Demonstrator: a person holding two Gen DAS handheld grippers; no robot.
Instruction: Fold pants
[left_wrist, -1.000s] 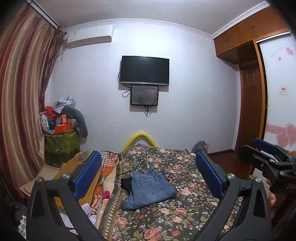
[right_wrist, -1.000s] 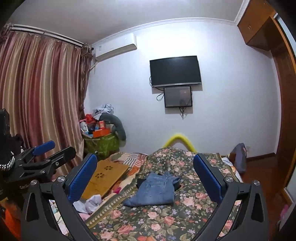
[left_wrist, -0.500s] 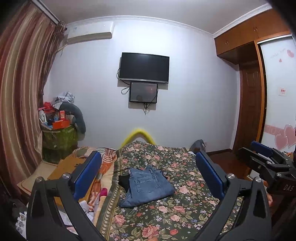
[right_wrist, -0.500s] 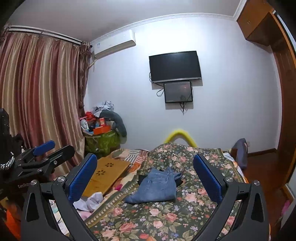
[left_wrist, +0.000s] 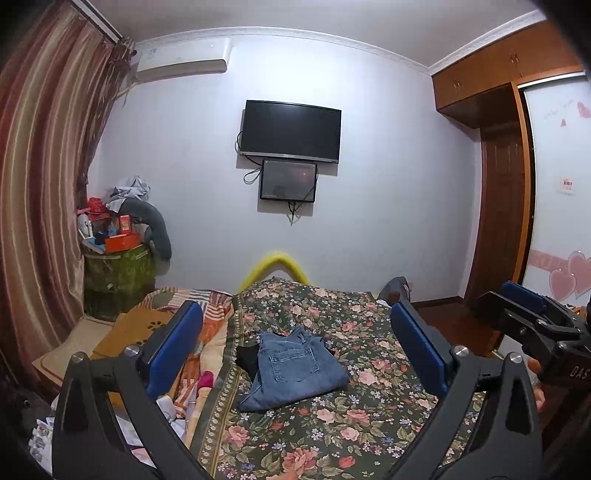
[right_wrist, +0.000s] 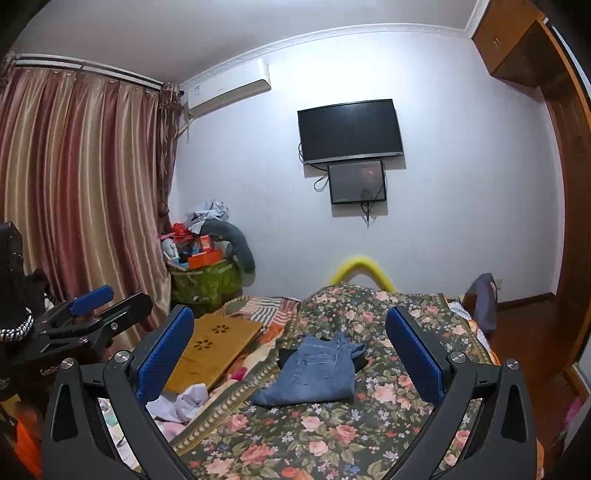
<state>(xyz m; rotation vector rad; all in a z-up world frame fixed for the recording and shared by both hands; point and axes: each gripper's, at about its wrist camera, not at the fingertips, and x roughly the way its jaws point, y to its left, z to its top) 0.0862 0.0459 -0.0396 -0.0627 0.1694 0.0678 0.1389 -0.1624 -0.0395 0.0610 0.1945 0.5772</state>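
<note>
Left wrist view: the left gripper (left_wrist: 295, 341) hangs above the bed (left_wrist: 369, 417), its blue-padded fingers (left_wrist: 173, 347) spread wide and grasping nothing. The jeans (left_wrist: 295, 369) lie well ahead on the floral cover, already a compact folded bundle, probably why both tools stand clear.

Right wrist view: the right gripper (right_wrist: 290, 350) hangs likewise, fingers (right_wrist: 413, 354) released and empty, framing the jeans (right_wrist: 314, 373) from a distance.

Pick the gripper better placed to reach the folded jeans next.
Neither clearly: left gripper and right gripper are both open, raised, apart from the folded jeans, which lie centred between each one's fingers.
</note>
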